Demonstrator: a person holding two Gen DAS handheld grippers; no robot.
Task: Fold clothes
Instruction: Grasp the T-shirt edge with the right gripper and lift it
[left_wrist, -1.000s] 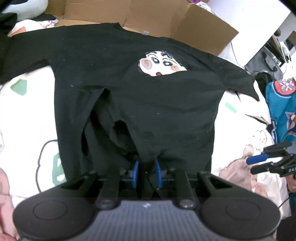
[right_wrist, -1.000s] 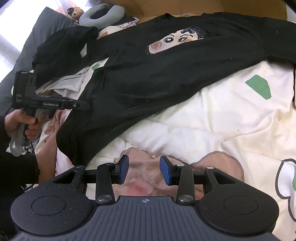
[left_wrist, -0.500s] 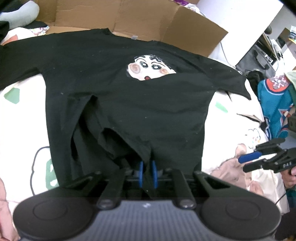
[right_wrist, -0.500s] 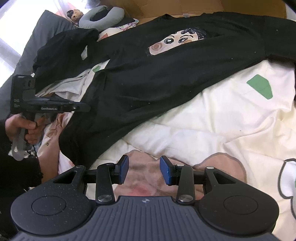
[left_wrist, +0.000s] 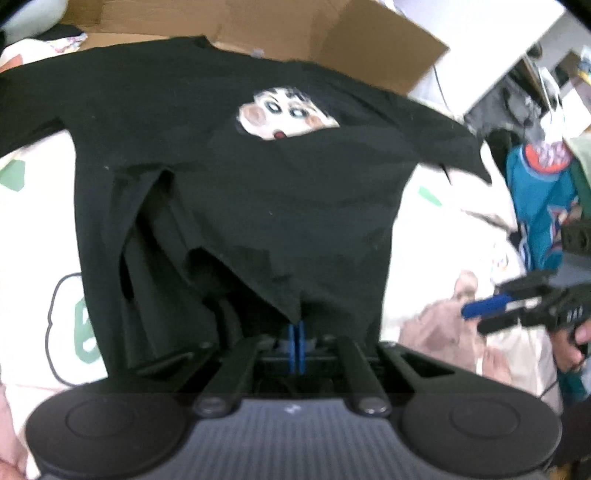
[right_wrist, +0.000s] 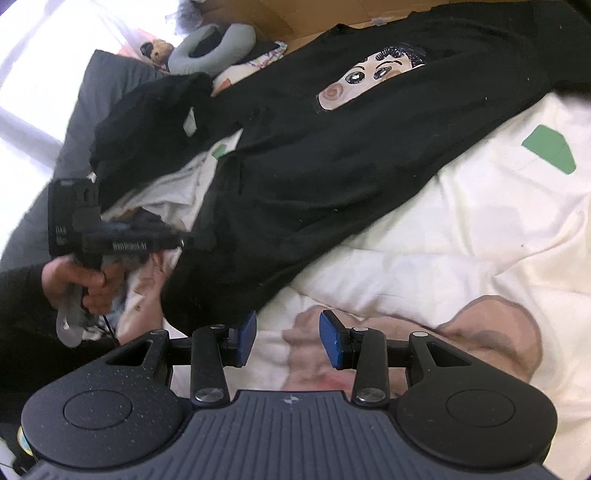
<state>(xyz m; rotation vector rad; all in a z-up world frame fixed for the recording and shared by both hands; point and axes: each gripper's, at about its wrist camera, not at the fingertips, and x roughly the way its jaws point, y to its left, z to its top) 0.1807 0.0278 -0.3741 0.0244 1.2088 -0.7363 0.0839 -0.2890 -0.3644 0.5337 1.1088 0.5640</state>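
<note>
A black T-shirt (left_wrist: 258, 184) with a cartoon face print (left_wrist: 284, 118) lies spread on a cream printed bedsheet (right_wrist: 443, 240). Its lower hem is bunched and folded up toward the chest. My left gripper (left_wrist: 296, 345) is at the near hem, its jaws closing tight, and the blue pads meet with a peak of black cloth pinched between them. In the right wrist view the T-shirt (right_wrist: 332, 166) runs diagonally and a hand holds the left gripper (right_wrist: 181, 242) at its edge. My right gripper (right_wrist: 288, 338) hovers open over bare sheet, nothing between its pads. It also shows at the right of the left wrist view (left_wrist: 476, 317).
A flattened cardboard box (left_wrist: 332, 33) lies behind the shirt's collar. A teal jersey (left_wrist: 543, 199) hangs at the right. A heap of dark clothes (right_wrist: 147, 110) and a grey neck pillow (right_wrist: 214, 48) sit at the bed's far left corner.
The left gripper's blue pads came together on the shirt's hem, which now rises in a pinched peak. The right gripper stayed in place, rolling a little so its view tilts.
</note>
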